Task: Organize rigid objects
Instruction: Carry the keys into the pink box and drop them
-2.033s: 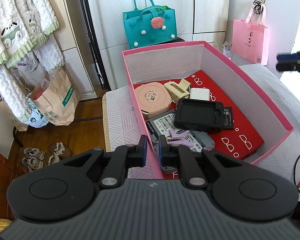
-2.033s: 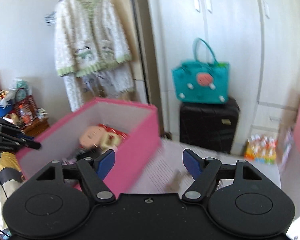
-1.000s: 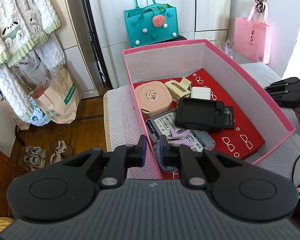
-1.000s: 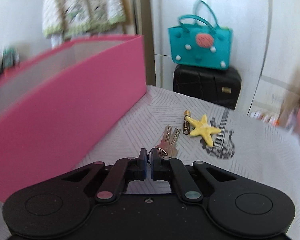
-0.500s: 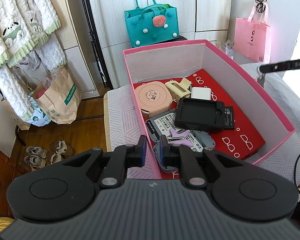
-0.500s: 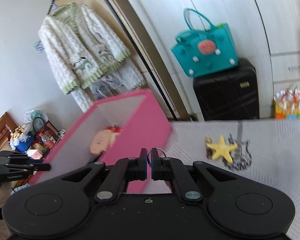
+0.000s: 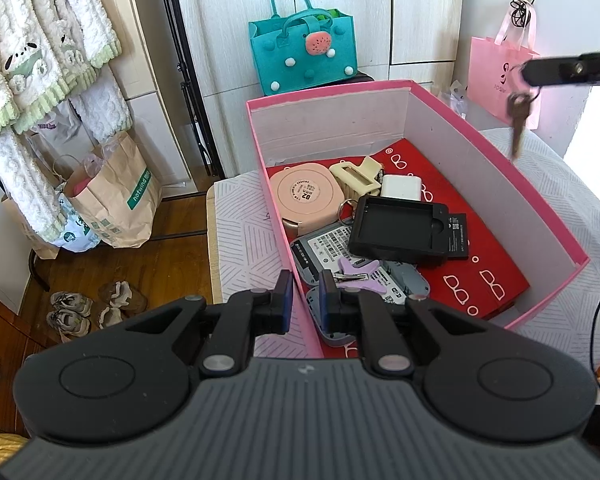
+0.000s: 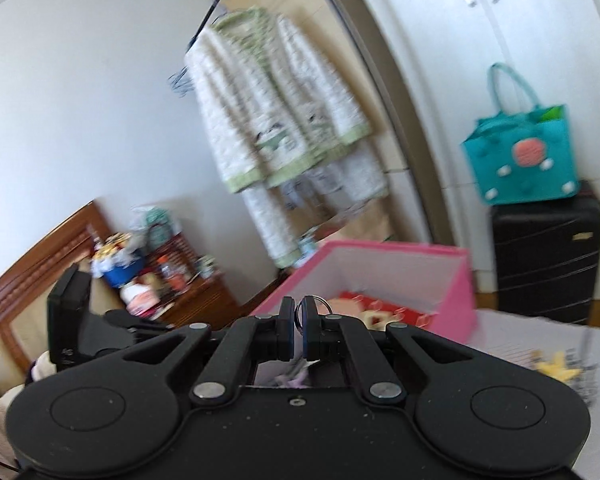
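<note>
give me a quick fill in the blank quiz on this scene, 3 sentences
1. The right hand-held gripper is shut on the ring of the ____.
2. The left hand-held gripper pinches the near wall of the ____ box.
3. The black tray lies ____ the box.

Missing words: keys; pink; inside
</note>
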The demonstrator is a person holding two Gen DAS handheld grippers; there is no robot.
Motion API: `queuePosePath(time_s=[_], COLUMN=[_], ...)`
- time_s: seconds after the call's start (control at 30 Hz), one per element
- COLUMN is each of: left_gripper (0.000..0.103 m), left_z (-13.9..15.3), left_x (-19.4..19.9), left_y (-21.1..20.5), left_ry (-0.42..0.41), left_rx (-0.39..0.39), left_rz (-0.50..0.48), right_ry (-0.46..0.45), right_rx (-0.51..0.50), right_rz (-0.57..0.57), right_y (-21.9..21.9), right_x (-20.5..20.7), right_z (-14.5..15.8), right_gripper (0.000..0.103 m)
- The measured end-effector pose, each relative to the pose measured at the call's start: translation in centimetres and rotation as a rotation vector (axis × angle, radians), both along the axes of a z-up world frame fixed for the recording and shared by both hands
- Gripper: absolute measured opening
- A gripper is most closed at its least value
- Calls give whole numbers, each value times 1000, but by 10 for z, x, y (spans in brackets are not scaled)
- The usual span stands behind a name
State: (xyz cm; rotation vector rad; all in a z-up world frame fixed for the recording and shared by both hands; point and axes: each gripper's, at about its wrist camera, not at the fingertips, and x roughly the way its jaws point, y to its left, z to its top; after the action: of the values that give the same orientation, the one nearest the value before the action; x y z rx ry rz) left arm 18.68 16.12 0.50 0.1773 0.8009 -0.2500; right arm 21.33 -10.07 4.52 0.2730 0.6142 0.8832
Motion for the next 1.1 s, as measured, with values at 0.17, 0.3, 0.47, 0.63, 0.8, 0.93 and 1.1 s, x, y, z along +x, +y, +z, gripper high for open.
queuePosePath(time_s=[0.17,0.3,0.47,0.63,0.8,0.93,1.1], left_gripper=[11,11,11,11,11,11,11], left_z=[1,1,1,0,-1,-1,0], left_x=[1,1,2,3,3,3,4], left_y=[-2,-2,-1,0,-1,-1,-2], left_ry=[2,5,7,6,7,6,4], left_rx=[-2,-10,-9,-11,-15,-14,-14], left_rz=[7,9,10,11,13,13,18], right_ry=[39,42,39,25,-14,-19,-2], right_rx=[-22,-81,-120,-128,-129,-154,-233], right_rz=[47,58,31,13,-59,-154,-284], right_y=[30,50,62,51,19,-16,-58], right_x=[6,15,25,24,15,11,11], right_z=[-21,-37,-47,-45,-34,-28,-32], right_gripper=[5,5,6,9,11,11,13])
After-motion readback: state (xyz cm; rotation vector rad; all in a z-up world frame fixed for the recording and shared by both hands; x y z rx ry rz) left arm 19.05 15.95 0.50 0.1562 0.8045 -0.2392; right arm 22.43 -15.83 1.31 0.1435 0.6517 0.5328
